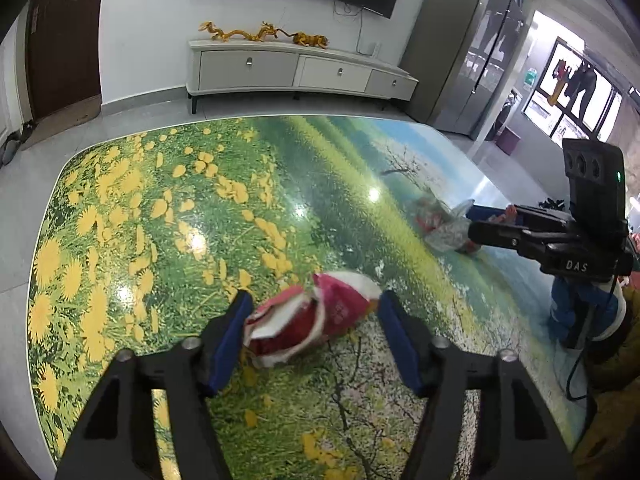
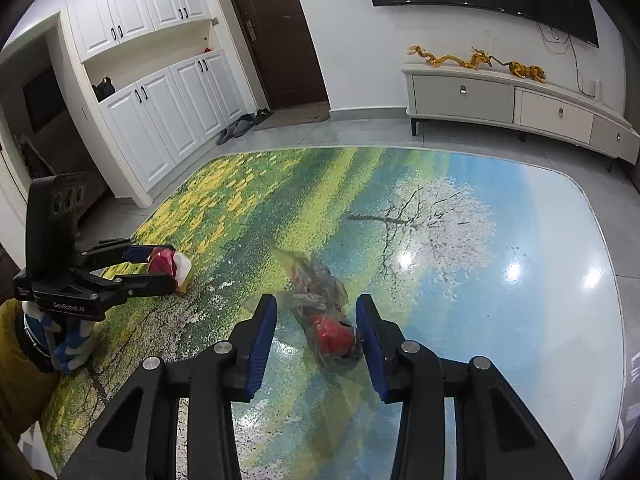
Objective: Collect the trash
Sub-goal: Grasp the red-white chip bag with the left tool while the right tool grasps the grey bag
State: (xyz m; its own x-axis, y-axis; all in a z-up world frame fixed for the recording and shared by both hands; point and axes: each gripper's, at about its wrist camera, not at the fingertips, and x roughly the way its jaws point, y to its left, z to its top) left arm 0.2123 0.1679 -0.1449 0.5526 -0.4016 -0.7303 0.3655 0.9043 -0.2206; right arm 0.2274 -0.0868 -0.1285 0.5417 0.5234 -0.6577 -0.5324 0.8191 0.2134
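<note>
Straddling a red-and-white wrapper (image 1: 310,316), left gripper (image 1: 314,304) pinches it; right gripper (image 2: 316,318) (lower centre) brackets clear plastic (image 2: 324,312), right pad touching.

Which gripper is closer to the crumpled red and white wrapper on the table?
Left. The left gripper straddles the red and white wrapper, one finger on each side. The right gripper is off to its side, around the clear plastic wrapper.
</note>
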